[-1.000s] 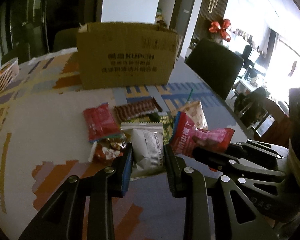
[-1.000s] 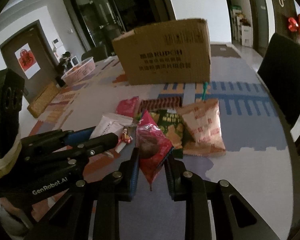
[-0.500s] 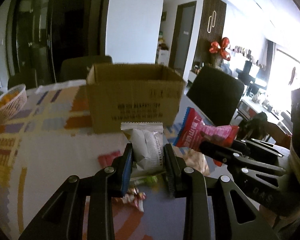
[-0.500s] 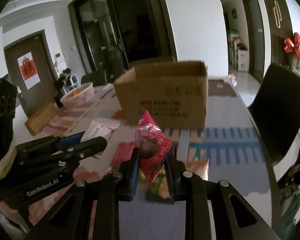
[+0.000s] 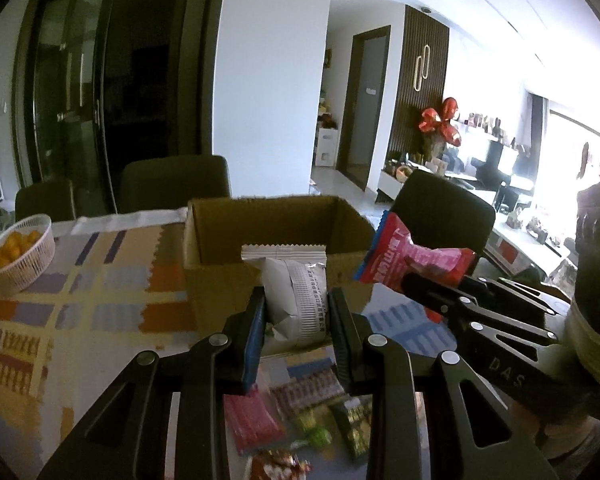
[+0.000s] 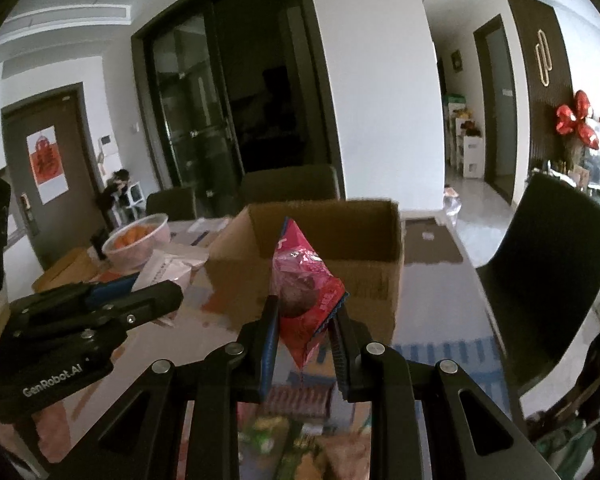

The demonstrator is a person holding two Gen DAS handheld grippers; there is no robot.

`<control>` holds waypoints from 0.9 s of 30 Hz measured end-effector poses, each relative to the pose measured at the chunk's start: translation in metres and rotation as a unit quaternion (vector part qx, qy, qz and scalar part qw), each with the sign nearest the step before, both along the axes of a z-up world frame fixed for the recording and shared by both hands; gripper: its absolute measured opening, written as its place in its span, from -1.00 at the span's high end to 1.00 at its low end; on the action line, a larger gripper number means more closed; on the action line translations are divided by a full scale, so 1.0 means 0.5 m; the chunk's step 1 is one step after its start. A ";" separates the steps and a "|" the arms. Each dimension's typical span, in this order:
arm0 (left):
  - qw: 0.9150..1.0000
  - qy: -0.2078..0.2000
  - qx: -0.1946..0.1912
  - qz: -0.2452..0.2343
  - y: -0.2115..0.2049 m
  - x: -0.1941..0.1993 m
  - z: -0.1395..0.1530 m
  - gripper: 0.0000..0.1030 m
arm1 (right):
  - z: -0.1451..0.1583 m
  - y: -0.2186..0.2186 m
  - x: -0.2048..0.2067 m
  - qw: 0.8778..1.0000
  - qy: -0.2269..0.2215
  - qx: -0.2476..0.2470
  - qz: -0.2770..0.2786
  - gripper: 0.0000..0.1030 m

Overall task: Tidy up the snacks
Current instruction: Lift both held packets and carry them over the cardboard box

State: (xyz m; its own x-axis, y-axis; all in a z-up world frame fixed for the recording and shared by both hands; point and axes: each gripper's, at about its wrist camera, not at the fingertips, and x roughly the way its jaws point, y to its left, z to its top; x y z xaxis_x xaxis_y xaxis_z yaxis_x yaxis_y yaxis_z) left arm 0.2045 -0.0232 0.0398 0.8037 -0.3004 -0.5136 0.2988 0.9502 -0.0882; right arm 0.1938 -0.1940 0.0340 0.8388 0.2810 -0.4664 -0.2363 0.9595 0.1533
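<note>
My left gripper (image 5: 296,316) is shut on a white snack packet (image 5: 296,296) and holds it in the air in front of the open cardboard box (image 5: 220,280). My right gripper (image 6: 304,320) is shut on a red snack packet (image 6: 304,300), also raised before the box (image 6: 372,276). The red packet (image 5: 412,264) and right gripper (image 5: 440,300) show at the right of the left wrist view. The white packet (image 6: 168,264) and left gripper (image 6: 140,300) show at the left of the right wrist view. Several snack packets (image 5: 300,420) lie on the table below.
A white basket of orange fruit (image 5: 16,256) stands at the table's far left, also in the right wrist view (image 6: 136,240). Dark chairs stand behind the box (image 5: 172,184) and at the right (image 6: 552,260). The patterned tablecloth (image 5: 60,300) covers the table.
Both grippers have risen with their packets and moved toward the box. The box's open top now shows, and the loose snacks have dropped to the bottom of both views.
</note>
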 end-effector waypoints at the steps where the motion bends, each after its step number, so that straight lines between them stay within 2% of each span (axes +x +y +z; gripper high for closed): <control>1: 1.000 -0.002 0.001 0.001 0.000 0.008 0.004 0.40 | 0.006 0.000 0.011 1.000 -0.003 -0.002 -0.003 0.51; 6: 1.000 -0.004 0.000 -0.001 0.002 0.055 0.028 0.40 | 0.033 -0.006 0.062 1.000 -0.006 0.006 -0.009 0.51; 14: 1.000 0.017 0.009 -0.003 0.003 0.144 0.044 0.40 | 0.053 -0.010 0.144 1.000 0.011 0.010 -0.009 0.51; 23: 0.998 0.051 0.021 0.004 0.000 0.237 0.028 0.40 | 0.052 0.001 0.205 0.999 0.025 -0.015 -0.011 0.51; 27: 0.997 0.080 0.009 0.007 0.003 0.279 0.014 0.35 | 0.040 0.009 0.233 0.999 0.038 -0.030 -0.014 0.50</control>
